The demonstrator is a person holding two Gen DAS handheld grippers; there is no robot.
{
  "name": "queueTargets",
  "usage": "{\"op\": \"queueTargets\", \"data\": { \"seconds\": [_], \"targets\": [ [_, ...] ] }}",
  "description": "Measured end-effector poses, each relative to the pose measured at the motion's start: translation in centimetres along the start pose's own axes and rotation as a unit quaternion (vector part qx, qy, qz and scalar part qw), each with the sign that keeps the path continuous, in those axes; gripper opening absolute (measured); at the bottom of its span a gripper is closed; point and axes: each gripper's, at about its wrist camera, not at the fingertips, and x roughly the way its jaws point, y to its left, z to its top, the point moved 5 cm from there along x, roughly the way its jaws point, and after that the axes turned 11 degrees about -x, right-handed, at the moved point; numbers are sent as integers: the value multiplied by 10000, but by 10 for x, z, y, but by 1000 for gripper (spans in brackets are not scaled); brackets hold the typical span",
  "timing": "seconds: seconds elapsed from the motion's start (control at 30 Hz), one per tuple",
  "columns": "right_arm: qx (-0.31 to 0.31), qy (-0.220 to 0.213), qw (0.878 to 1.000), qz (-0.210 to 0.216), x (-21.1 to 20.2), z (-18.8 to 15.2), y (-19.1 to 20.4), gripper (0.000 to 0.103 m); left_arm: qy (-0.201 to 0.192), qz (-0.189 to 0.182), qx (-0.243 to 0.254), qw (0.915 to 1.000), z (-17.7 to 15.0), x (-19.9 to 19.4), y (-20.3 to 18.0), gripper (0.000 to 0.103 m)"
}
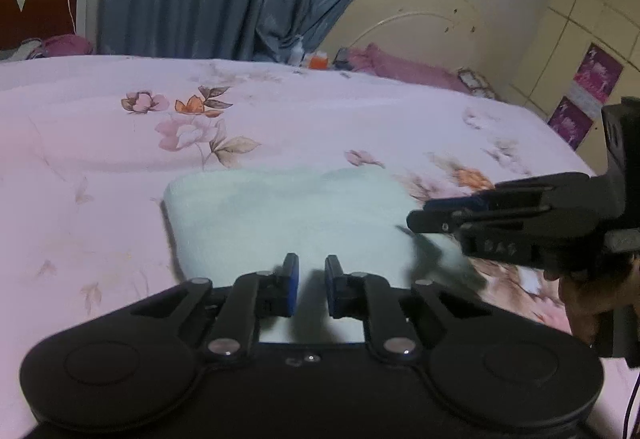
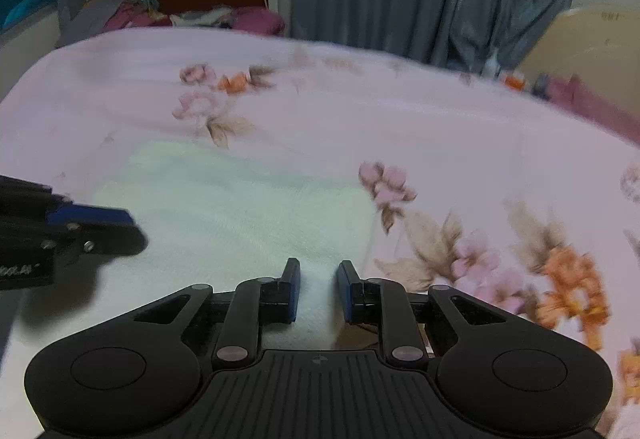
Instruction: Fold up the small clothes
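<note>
While the whole bed (image 1: 120,159) is basically one big pink floral sheet, the only piece of clothing on it is a pale mint cloth (image 1: 288,215), lying flat near the front edge. It looks already folded over at least once into a neat rectangle, so I'd guess we're partway through, maybe one more fold or a tidy-up left.

Left claw (image 1: 311,289) sits right over the near edge with the jaws narrowed but a gap showing, cloth between them, can't tell if it's pinched. Right claw (image 2: 318,291), same deal, over the cloth's right side.

No baskets or boxes for finished items that I can see.
</note>
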Motion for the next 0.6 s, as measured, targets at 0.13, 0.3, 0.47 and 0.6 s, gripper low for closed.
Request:
{"op": "queueTargets", "data": {
  "seconds": [0.13, 0.3, 0.47, 0.6],
  "targets": [
    [-479, -15, 9976, 498, -23, -18, 31, 20, -79, 78, 19, 9999, -21, -11, -3, 13],
    [-350, 136, 9991, 191, -16, -33, 25, 20, -136, 25, -257, 9996, -30, -16, -7, 8],
    [-607, -71, 9962, 620, -60, -41, 48, 20, -249, 73, -261, 9993, -57, -48, -21, 8],
    [-815, 25, 9931, 848, -79, -67, 68, 20, -272, 272, -264, 9989, -86, -65, -26, 8]
  ]
}}
